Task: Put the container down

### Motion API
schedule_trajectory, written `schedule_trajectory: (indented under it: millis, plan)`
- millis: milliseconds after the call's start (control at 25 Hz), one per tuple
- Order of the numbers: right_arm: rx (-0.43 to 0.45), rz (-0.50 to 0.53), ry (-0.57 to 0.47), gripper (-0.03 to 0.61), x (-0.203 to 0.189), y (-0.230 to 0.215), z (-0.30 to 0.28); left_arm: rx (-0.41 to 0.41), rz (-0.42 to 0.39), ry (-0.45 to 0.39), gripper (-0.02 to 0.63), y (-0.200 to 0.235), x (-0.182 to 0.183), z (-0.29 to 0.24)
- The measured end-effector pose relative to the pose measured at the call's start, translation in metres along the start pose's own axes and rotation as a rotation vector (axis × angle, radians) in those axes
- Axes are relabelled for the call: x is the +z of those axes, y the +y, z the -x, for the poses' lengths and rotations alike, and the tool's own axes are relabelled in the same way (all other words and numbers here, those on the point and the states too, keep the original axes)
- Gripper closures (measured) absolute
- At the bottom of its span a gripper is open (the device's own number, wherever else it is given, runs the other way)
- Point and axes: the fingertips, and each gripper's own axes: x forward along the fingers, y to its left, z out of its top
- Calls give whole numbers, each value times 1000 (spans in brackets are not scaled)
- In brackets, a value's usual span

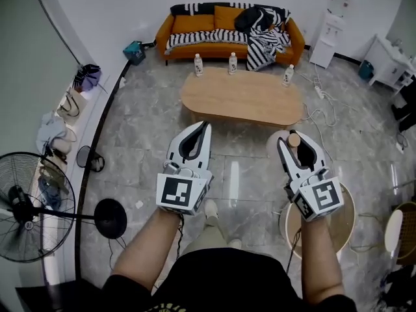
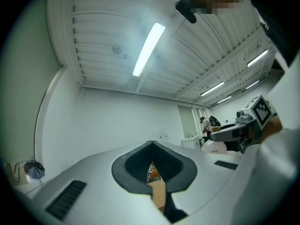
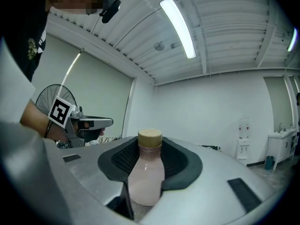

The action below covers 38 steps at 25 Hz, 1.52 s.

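right gripper view: right gripper [image 3: 150, 143] clamps pink container [image 3: 146, 178].

The right gripper [image 3: 150, 154] has its dark padded jaws pressed against both sides of an upright container [image 3: 145, 182] of pale pink liquid with a tan cap [image 3: 150, 136], while the left gripper [image 3: 93, 122] hovers at the left before a fan [image 3: 47, 100], under a long ceiling light [image 3: 178, 27].
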Motion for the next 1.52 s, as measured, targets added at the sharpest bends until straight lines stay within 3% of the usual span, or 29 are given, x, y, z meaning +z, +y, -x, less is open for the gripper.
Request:
schedule_trajectory:
  millis: [400, 920, 1520]
  plan:
    - [-31, -25, 27, 430, -15, -36, -59, -24, 9, 20, 600, 38, -26, -64]
    - [-25, -109, 20, 430, -30, -61, -105, -14, 6, 61, 600, 63, -50, -97]
    - [-58, -85, 40, 430, -22, -78, -204, -38, 34, 51, 600, 149, -73, -169]
